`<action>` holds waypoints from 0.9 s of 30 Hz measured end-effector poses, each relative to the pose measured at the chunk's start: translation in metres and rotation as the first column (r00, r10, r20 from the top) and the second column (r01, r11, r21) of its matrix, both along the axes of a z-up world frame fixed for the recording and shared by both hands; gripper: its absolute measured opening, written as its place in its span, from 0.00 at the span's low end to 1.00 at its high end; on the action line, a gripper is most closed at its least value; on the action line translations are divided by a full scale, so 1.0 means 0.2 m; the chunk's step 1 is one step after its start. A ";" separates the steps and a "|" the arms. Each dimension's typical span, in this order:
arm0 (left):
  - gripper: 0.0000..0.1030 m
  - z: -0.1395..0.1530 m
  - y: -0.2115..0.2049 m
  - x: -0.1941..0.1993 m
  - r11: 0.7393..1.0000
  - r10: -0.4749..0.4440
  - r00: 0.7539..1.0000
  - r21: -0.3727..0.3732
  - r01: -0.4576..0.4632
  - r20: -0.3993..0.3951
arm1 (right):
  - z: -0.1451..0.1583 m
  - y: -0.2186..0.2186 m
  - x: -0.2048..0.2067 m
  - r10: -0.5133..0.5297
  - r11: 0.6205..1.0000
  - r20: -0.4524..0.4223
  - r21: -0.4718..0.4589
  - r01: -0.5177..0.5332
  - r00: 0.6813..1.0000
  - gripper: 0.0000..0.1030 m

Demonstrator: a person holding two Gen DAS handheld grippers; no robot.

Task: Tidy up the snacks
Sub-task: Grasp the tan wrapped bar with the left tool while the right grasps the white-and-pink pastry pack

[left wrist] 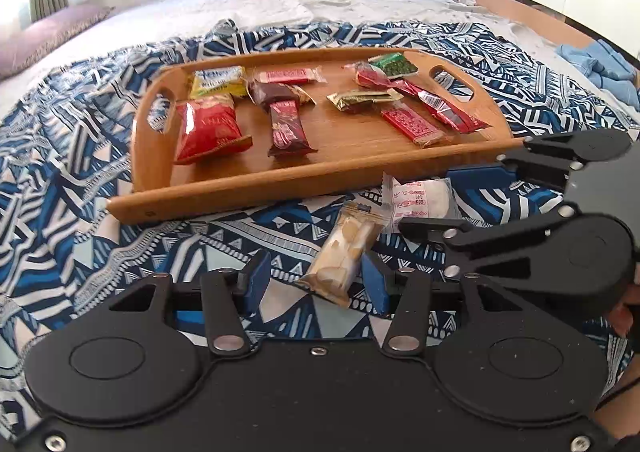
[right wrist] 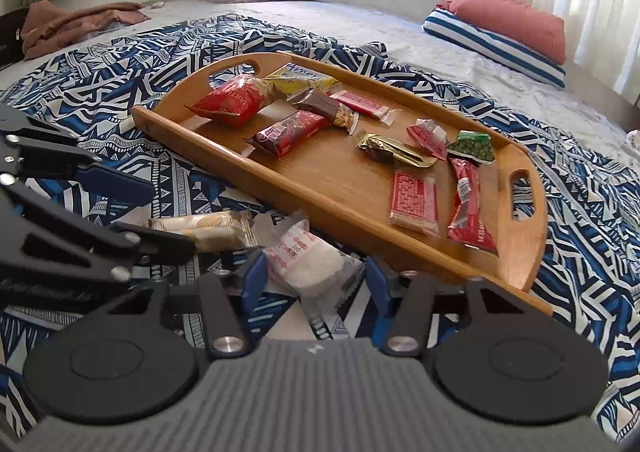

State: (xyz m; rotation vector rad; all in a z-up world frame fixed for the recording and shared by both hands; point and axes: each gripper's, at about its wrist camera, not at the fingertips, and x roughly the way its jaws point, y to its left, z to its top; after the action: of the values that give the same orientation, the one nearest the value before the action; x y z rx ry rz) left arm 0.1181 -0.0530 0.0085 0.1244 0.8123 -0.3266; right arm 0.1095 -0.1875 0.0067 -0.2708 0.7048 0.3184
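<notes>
A clear-wrapped biscuit packet (left wrist: 345, 252) lay on the blue patterned bedspread (left wrist: 80, 236) at lower centre of the left wrist view, between the blue pads of the left hand-held gripper (left wrist: 316, 282), whose jaws stood part open with neither pad visibly pressing on it. Just beside it, up and to the right, lay a white snack packet (right wrist: 310, 258); in the right wrist view it sat between the part-open pads of the right hand-held gripper (right wrist: 314, 284), with its wrapper edge close to the right pad, and contact could not be told. Beyond both, mid-frame, the wooden tray (left wrist: 280, 188) held the other wrapped snacks, among them a red bag (left wrist: 208, 130) at its left end.
</notes>
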 end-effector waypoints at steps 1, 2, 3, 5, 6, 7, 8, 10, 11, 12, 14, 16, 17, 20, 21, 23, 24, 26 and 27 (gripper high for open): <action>0.47 -0.01 0.00 0.01 1.000 0.005 1.000 -0.005 -0.005 -0.007 | 0.00 -0.01 -0.01 -0.004 1.000 0.002 0.003 0.004 1.000 0.52; 0.47 -0.01 0.00 0.02 1.000 0.009 1.000 -0.012 -0.009 -0.009 | 0.00 -0.01 -0.02 -0.010 1.000 0.003 0.009 0.010 1.000 0.51; 0.48 -0.02 -0.01 0.02 1.000 0.011 1.000 -0.016 -0.012 -0.007 | 0.00 -0.02 -0.02 -0.016 1.000 0.003 0.015 0.016 1.000 0.50; 0.49 -0.02 -0.02 0.03 1.000 0.009 1.000 -0.020 -0.009 0.002 | 0.01 -0.04 -0.04 -0.031 0.999 0.003 0.024 0.030 1.000 0.48; 0.51 -0.02 -0.02 0.03 1.000 0.005 1.000 -0.021 -0.005 0.004 | 0.01 -0.05 -0.05 -0.038 0.999 0.004 0.024 0.038 0.999 0.48; 0.52 -0.02 -0.03 0.04 1.000 0.002 1.000 -0.020 -0.002 0.005 | 0.01 -0.05 -0.06 -0.047 0.999 0.005 0.025 0.046 0.999 0.48; 0.55 -0.03 -0.04 0.04 1.000 -0.001 1.000 -0.019 0.001 0.005 | 0.01 -0.06 -0.07 -0.055 0.998 0.008 0.026 0.055 0.998 0.48; 0.57 -0.04 -0.04 0.05 1.000 0.002 1.000 -0.017 -0.002 0.006 | 0.01 -0.08 -0.09 -0.077 0.996 0.005 0.041 0.077 0.997 0.48; 0.57 -0.04 -0.05 0.05 1.000 0.004 1.000 -0.017 -0.004 0.009 | 0.02 -0.09 -0.10 -0.085 0.995 -0.003 0.057 0.085 0.996 0.48; 0.56 -0.04 -0.05 0.05 1.000 0.006 1.000 -0.017 -0.005 0.011 | 0.02 -0.10 -0.11 -0.092 0.993 -0.011 0.071 0.093 0.996 0.48; 0.53 -0.05 -0.06 0.05 1.000 -0.006 1.000 -0.024 0.006 0.010 | 0.03 -0.10 -0.14 -0.093 0.991 -0.027 0.093 0.095 0.995 0.48; 0.44 -0.04 -0.06 0.05 0.999 -0.022 1.000 -0.027 0.022 0.016 | 0.03 -0.10 -0.16 -0.090 0.990 -0.031 0.104 0.093 0.995 0.48; 0.37 -0.04 -0.07 0.04 0.999 -0.033 0.999 -0.026 0.033 0.016 | 0.04 -0.09 -0.17 -0.087 0.991 -0.028 0.103 0.090 0.996 0.49; 0.24 -0.04 -0.07 0.04 0.999 -0.045 0.999 -0.026 0.046 0.006 | 0.04 -0.07 -0.19 -0.081 0.994 -0.006 0.067 0.081 0.997 0.58; 0.22 -0.04 -0.07 0.04 0.999 -0.044 0.999 -0.027 0.045 0.006 | 0.04 -0.06 -0.20 -0.075 0.996 0.006 0.058 0.074 0.997 0.65; 0.21 -0.03 -0.07 0.04 0.999 -0.043 0.999 -0.029 0.043 0.005 | 0.04 -0.05 -0.20 -0.059 0.997 0.022 0.045 0.058 0.998 0.68; 0.21 -0.03 -0.07 0.04 0.999 -0.041 0.999 -0.033 0.041 0.003 | 0.05 -0.05 -0.20 -0.055 0.998 0.027 0.037 0.054 0.998 0.70; 0.21 -0.03 -0.06 0.04 0.998 -0.038 0.999 -0.040 0.038 0.000 | 0.05 -0.03 -0.19 -0.044 0.999 0.040 0.012 0.044 0.998 0.72; 0.21 -0.03 -0.06 0.03 0.998 -0.036 0.999 -0.042 0.036 0.000 | 0.05 -0.03 -0.18 -0.036 0.999 0.042 0.001 0.036 0.998 0.72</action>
State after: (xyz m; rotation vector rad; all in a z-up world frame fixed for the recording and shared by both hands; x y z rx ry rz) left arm 0.1249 -0.0640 0.0034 0.1003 0.8041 -0.3774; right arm 0.0737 -0.1927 0.0158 -0.2636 0.6671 0.2778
